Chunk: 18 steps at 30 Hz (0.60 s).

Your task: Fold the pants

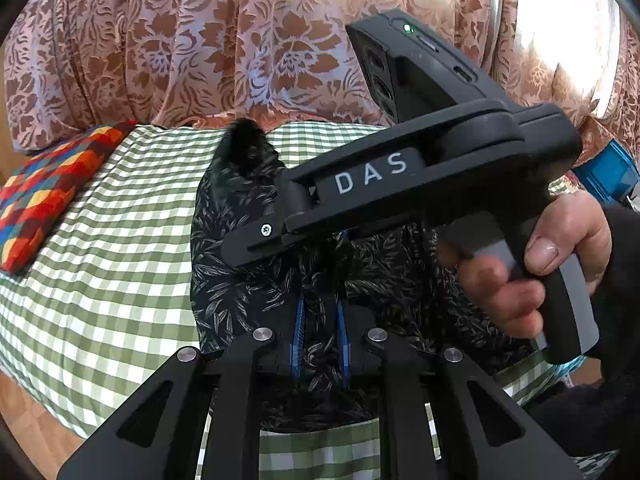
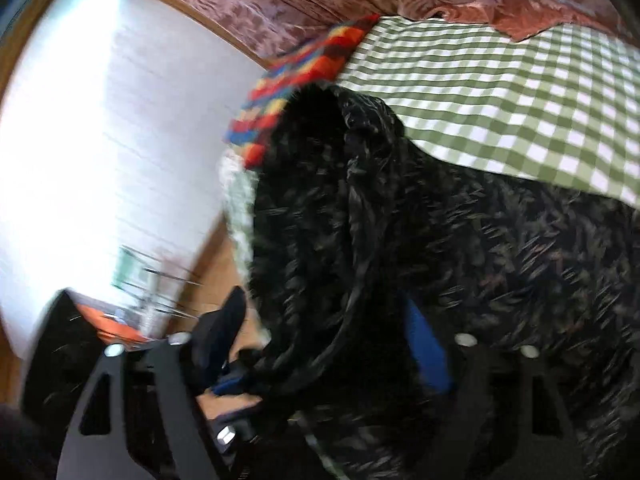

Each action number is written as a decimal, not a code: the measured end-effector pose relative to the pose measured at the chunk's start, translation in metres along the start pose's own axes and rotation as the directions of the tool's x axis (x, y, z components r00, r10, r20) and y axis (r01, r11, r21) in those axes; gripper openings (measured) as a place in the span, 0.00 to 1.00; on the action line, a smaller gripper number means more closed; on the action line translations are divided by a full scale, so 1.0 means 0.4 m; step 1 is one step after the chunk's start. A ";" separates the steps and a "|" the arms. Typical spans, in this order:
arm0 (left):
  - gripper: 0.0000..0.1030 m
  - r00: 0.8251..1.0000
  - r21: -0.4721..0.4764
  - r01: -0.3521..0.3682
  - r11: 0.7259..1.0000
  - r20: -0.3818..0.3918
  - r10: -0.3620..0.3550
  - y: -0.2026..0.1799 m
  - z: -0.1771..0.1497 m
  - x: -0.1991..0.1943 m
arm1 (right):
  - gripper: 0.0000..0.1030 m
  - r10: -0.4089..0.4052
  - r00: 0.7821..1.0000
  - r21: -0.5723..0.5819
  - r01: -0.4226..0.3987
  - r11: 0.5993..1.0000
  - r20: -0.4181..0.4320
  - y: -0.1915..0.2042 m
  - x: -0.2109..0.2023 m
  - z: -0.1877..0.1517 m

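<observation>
While both claws pinched the dark leaf-print pants [image 1: 248,264] above the checked bed [image 1: 112,240], a fold seemed underway, next needing the raised edge laid flat.

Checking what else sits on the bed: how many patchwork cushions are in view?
1: the patchwork cushion lies at the checked bedspread's far left edge, left of the dark pants. Others may be hidden.

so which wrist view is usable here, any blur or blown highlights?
Left wrist: sharp, leaf print on the pants reads clearly; window behind the curtain is blown out top right; strong fisheye bend. Right wrist: heavy motion blur across pants and right gripper; wall overexposed.
</observation>
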State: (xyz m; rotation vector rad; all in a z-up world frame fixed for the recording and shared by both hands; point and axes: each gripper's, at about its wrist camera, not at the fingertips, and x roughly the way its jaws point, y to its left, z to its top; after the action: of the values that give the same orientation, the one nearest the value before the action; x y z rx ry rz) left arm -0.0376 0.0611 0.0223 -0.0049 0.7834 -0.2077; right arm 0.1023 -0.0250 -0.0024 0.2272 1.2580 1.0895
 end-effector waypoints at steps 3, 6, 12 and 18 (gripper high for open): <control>0.12 1.000 0.005 -0.002 1.000 -0.006 0.002 -0.003 0.001 0.005 | 0.40 0.002 1.000 -0.005 -0.002 1.000 -0.006 -0.007 0.002 0.004; 0.13 1.000 0.007 -0.006 1.000 -0.011 0.006 -0.004 0.000 0.007 | 0.23 -0.019 1.000 -0.031 0.019 0.999 -0.004 -0.002 -0.002 0.000; 0.16 1.000 -0.006 -0.004 1.000 -0.013 0.004 -0.003 0.005 -0.004 | 0.16 -0.031 1.000 -0.043 0.031 0.999 0.004 -0.003 0.014 0.008; 0.32 0.997 -0.059 0.072 0.996 0.003 -0.072 0.033 0.004 -0.053 | 0.13 -0.016 1.000 -0.034 0.016 0.999 0.009 -0.005 -0.003 0.002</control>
State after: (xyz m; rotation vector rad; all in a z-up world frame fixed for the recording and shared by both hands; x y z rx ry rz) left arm -0.0485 0.0778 0.0372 -0.0894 0.7894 -0.2524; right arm 0.1042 -0.0267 -0.0026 0.1957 1.2309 1.0943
